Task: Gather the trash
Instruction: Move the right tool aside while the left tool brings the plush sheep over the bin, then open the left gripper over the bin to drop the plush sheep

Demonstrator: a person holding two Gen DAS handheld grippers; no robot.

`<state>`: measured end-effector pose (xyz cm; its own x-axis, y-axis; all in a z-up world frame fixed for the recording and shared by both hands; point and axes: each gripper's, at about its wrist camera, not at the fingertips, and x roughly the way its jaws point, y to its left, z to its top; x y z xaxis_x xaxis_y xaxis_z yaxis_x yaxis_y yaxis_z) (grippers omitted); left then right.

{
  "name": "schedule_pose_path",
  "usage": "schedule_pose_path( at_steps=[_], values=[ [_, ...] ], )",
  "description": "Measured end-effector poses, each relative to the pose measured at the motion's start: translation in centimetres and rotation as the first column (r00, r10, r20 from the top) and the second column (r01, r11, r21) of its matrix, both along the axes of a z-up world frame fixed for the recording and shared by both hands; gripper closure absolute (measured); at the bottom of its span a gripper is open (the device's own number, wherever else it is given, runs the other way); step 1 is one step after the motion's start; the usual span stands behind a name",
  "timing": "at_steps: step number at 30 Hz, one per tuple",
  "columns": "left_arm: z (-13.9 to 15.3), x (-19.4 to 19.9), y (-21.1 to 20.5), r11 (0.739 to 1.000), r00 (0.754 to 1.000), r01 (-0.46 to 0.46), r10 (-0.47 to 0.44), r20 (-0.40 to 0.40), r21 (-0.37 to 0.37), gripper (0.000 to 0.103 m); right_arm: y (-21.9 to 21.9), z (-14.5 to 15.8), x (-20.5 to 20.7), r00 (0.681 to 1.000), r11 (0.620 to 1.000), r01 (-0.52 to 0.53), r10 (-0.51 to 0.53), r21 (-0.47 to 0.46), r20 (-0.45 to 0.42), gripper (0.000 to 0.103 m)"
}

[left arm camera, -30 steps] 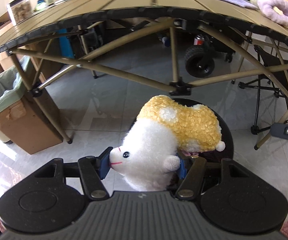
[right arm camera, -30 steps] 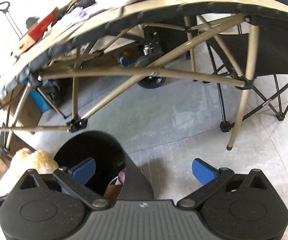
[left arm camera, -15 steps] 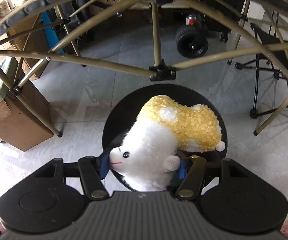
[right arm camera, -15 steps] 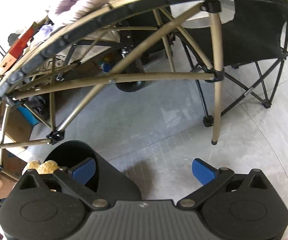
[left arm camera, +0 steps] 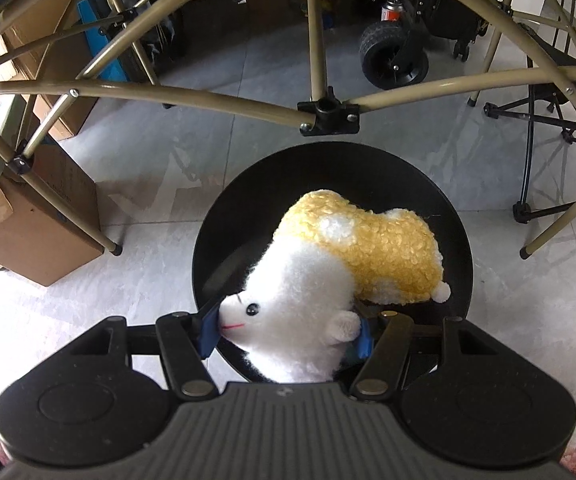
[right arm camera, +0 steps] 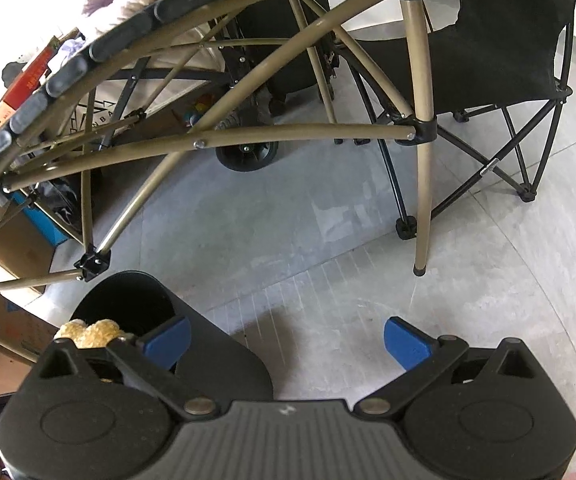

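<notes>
My left gripper [left arm camera: 285,334] is shut on a plush toy [left arm camera: 328,276], white with a yellow curly back, gripped at its head. It hangs over the mouth of a round black bin [left arm camera: 247,196] on the floor. In the right wrist view the same black bin [right arm camera: 215,356] stands at the lower left, with the toy's yellow fur [right arm camera: 87,330] showing at its rim. My right gripper [right arm camera: 285,338] is open and empty, above the grey floor just right of the bin.
A folding table's tan frame [left arm camera: 328,114] arches over the bin. A cardboard box [left arm camera: 27,232] stands at the left. A black wheel [left arm camera: 392,56] and a folding chair [right arm camera: 500,60] stand beyond. A table leg [right arm camera: 422,200] reaches the floor at right.
Both grippers have dropped lower, below the table top. The left one has carried the toy down over the bin's mouth. The right gripper stays open.
</notes>
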<state>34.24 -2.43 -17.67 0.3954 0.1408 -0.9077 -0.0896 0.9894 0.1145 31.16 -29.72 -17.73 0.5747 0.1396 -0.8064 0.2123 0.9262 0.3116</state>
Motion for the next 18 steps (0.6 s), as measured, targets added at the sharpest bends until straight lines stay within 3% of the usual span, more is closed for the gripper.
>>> schedule_pose_path(
  at_steps=[2,4,6,18],
  values=[
    [0.0,0.09,-0.12,1.0,1.0,0.013,-0.013,-0.003,-0.002,0.038,0.09,-0.12,0.05,1.0,1.0,-0.002,0.002,-0.001,-0.004,0.0],
    [0.06,0.16,-0.29,1.0,1.0,0.026,-0.026,-0.004,-0.002,0.027,0.21,-0.15,0.12,1.0,1.0,-0.004,0.004,-0.002,-0.007,0.0],
    [0.11,0.07,-0.34,1.0,1.0,0.025,-0.025,-0.002,-0.002,0.0,0.22,-0.21,0.13,1.0,1.0,-0.004,0.004,-0.003,-0.01,0.0],
    [-0.17,-0.01,-0.21,1.0,1.0,0.007,-0.007,-0.029,-0.015,0.0,0.35,-0.35,0.18,1.0,1.0,-0.011,0.011,0.0,-0.016,0.0]
  ],
)
